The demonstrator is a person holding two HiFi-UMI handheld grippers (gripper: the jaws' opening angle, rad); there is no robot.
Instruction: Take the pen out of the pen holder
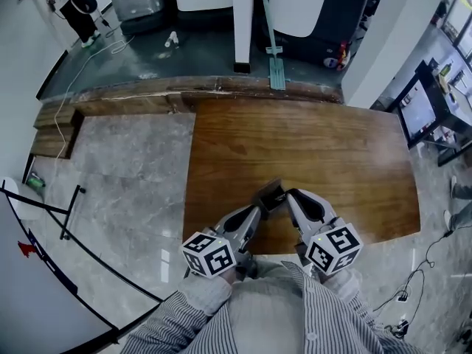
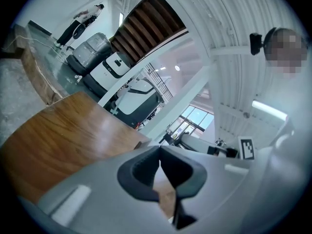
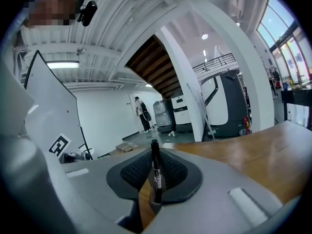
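Note:
A black pen [image 3: 156,172] with a white label stands upright between the pads of my right gripper [image 3: 155,165], which is shut on it. Its cap end sticks up past the fingertips. In the head view both grippers hang over the front edge of the wooden table [image 1: 295,146], their tips close together. The right gripper [image 1: 289,196] is beside the left gripper [image 1: 259,203], with a dark shape between them. My left gripper [image 2: 159,152] is shut, its pads meeting at the tips with only table wood showing through the gap below. I cannot make out the pen holder in any view.
The table [image 2: 58,135] stretches ahead over a marble floor [image 1: 125,175]. A raised wooden step [image 1: 221,91] and large white machines [image 1: 310,6] lie beyond it. A black stand frame [image 1: 66,220] is at the left, and a desk with a monitor [image 1: 420,109] is at the right. A person [image 1: 81,9] stands far off.

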